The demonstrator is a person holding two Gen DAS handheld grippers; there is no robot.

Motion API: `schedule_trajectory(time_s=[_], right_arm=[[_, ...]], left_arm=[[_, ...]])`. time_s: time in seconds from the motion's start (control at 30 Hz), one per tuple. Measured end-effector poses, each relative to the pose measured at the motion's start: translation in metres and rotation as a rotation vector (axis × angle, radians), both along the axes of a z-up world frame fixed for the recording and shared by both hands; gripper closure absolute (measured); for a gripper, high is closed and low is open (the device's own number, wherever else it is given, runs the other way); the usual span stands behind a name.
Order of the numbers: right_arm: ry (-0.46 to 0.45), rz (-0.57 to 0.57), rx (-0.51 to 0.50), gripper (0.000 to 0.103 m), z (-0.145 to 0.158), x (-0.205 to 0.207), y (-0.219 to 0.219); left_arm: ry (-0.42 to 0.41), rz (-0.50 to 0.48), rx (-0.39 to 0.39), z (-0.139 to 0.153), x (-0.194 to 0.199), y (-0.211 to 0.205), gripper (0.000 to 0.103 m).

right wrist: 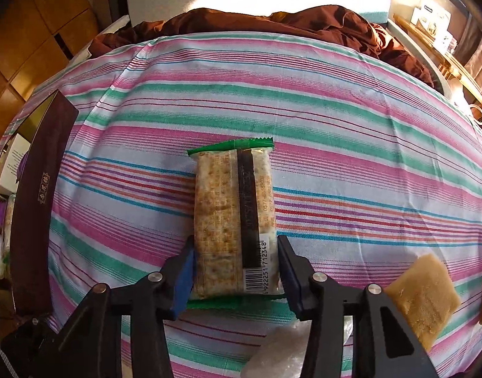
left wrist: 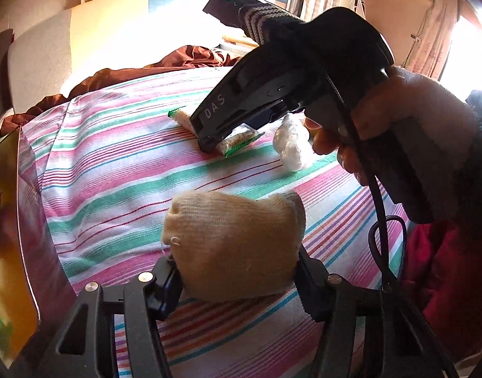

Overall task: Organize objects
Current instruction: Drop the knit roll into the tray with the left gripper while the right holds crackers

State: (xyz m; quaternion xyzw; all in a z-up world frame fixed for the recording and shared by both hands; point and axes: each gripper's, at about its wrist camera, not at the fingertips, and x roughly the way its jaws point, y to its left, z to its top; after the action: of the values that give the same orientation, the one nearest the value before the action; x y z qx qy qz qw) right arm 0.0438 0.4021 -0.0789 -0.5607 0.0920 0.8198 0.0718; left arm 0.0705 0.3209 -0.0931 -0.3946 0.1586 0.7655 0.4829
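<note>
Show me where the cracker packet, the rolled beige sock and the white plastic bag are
cracker packet (right wrist: 234, 220): right wrist view, middle of the wrapper.
beige sock (left wrist: 237, 239): left wrist view, centre of the knit.
white plastic bag (left wrist: 292, 145): left wrist view, its crinkled middle.

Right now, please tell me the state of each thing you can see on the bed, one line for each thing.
Left hand-held gripper: shut on the beige sock.
Beige sock: bunched, held just over the sheet.
Right hand-held gripper: shut on the cracker packet.
Cracker packet: sealed, lying flat, barcode side up.
White plastic bag: crumpled, lying free beside the packet.
Striped sheet: spread flat.
Brown blanket: rumpled at the far edge.
</note>
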Motion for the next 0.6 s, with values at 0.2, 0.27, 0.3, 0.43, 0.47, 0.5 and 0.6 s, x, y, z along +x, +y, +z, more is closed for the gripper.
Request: schedule_trajectory(time_s=[0.2,0.27,0.3,0.43,0.47,0.5,0.6], right_arm=[[0.002,0.017,0.036,0.054,0.000,0.000,-0.007],[0.003,0.019,0.041,0.054,0.000,-0.002,-0.009],[0.003,0.019,0.042,0.054,0.000,-0.002,-0.008],[0.006,0.023,0.053,0.054,0.001,0.006,-0.011],[0.006,0.023,0.054,0.054,0.002,0.006,-0.012],[0.007,0.023,0.055,0.054,0.002,0.007,-0.012],[0.008,0.024,0.063,0.054,0.000,0.006,-0.012]], left_arm=[[0.019,0.001,-0.026,0.002,0.007,-0.005,0.042],[0.021,0.001,-0.032,0.003,0.009,-0.006,0.042],[0.015,0.002,-0.034,0.005,0.009,-0.008,0.042],[0.006,0.034,0.033,0.031,0.004,-0.027,0.042],[0.003,0.059,0.054,0.041,-0.001,-0.034,0.042],[0.004,0.085,0.076,0.050,-0.007,-0.042,0.042],[-0.003,0.199,0.133,0.071,-0.034,-0.074,0.042]])
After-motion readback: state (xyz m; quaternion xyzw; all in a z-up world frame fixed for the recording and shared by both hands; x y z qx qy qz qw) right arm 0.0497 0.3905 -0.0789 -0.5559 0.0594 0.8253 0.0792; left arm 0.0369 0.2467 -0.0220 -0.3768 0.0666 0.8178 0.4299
